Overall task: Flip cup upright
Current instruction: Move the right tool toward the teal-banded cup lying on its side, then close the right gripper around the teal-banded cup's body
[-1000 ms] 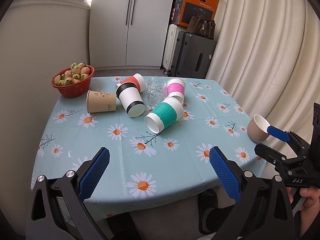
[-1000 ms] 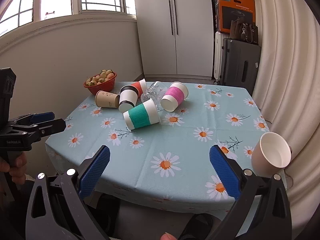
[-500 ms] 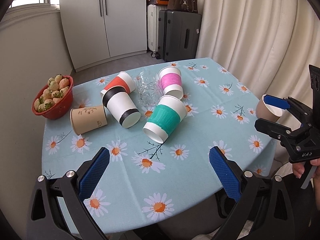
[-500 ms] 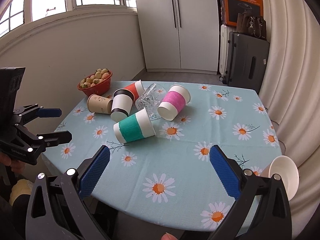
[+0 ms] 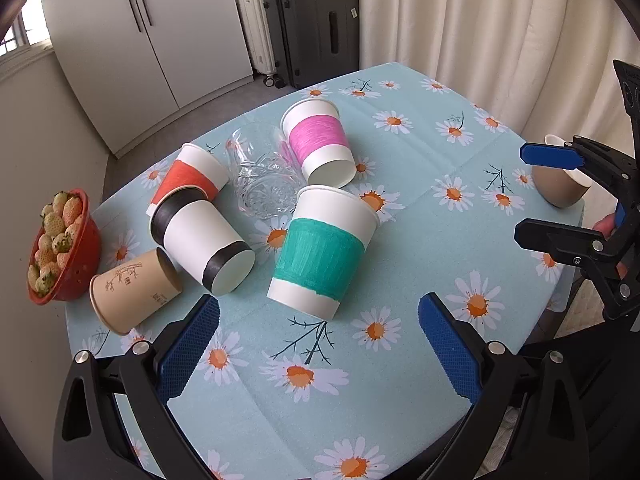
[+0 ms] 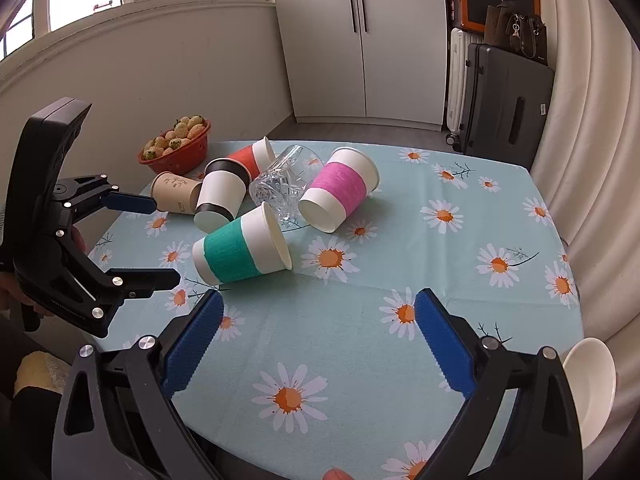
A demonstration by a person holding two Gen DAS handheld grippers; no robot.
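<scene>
Left wrist: teal cup (image 5: 320, 250) toppled, claws agape.

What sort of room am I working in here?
Probably a home, a dining corner doubling as storage: a daisy tablecloth with tipped cups, a bowl of strawberries, a white wardrobe and suitcases behind.

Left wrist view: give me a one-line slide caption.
Open left gripper faces a tipped teal-banded white paper cup among fallen cups on the daisy-print tablecloth.
</scene>
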